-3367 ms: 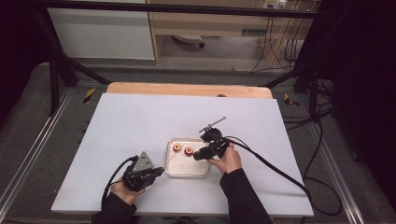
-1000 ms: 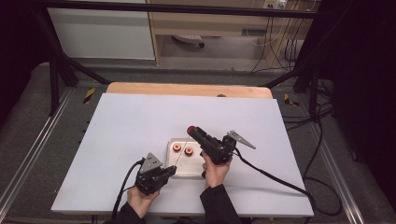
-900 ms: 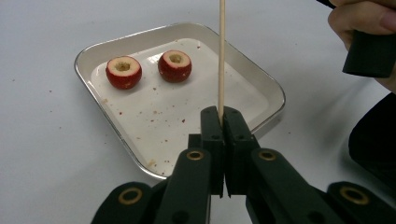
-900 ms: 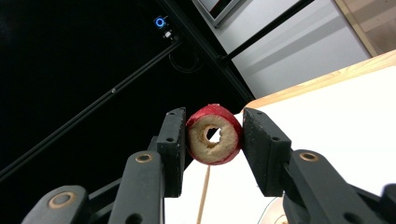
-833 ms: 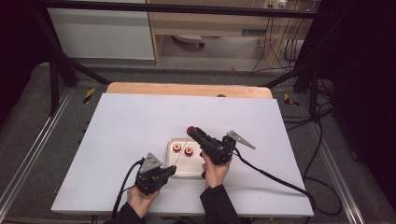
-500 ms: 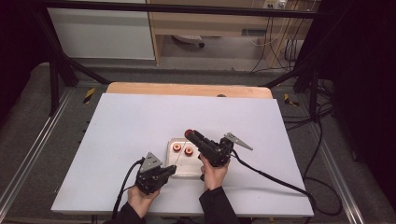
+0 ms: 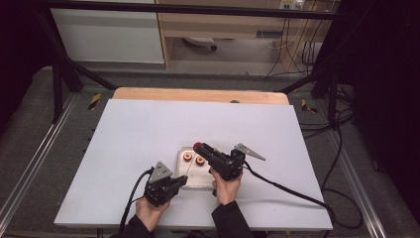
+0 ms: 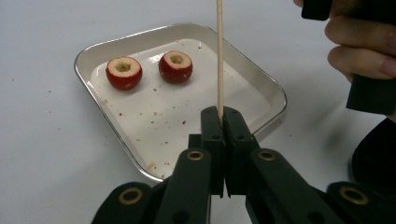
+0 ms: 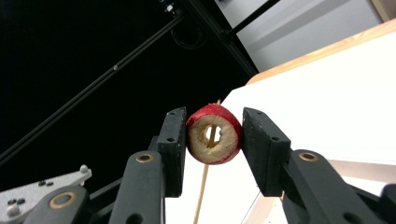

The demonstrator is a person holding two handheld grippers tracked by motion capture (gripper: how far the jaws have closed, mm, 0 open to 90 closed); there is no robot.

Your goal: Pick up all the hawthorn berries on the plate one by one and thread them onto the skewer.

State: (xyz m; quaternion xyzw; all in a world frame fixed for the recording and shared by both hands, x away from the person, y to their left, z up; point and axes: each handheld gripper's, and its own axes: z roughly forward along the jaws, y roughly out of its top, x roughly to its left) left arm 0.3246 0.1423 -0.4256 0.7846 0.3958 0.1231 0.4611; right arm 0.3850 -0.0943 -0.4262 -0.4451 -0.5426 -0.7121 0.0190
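High view: your left gripper (image 7: 182,181) sits near the front edge of the white worktop (image 7: 138,129), jaws closed on a thin wooden skewer (image 7: 188,171) that rises over the metal tray (image 7: 179,154). Your right gripper (image 7: 199,147) is raised above the tray's far end, clamping a cored red fruit (image 7: 197,146). Two more cored fruits (image 7: 193,158) lie in the tray.

Left gripper view: your left gripper (image 8: 224,119) has its jaws pressed fully together on the skewer (image 8: 219,56), which stands upright. The two fruits (image 8: 149,71) rest side by side at the tray's (image 8: 116,135) far corner.

Right gripper view: your right gripper (image 9: 214,135) is part open, pinching the fruit (image 9: 214,134) on both sides. The skewer (image 9: 205,184) shows through its cored hole.
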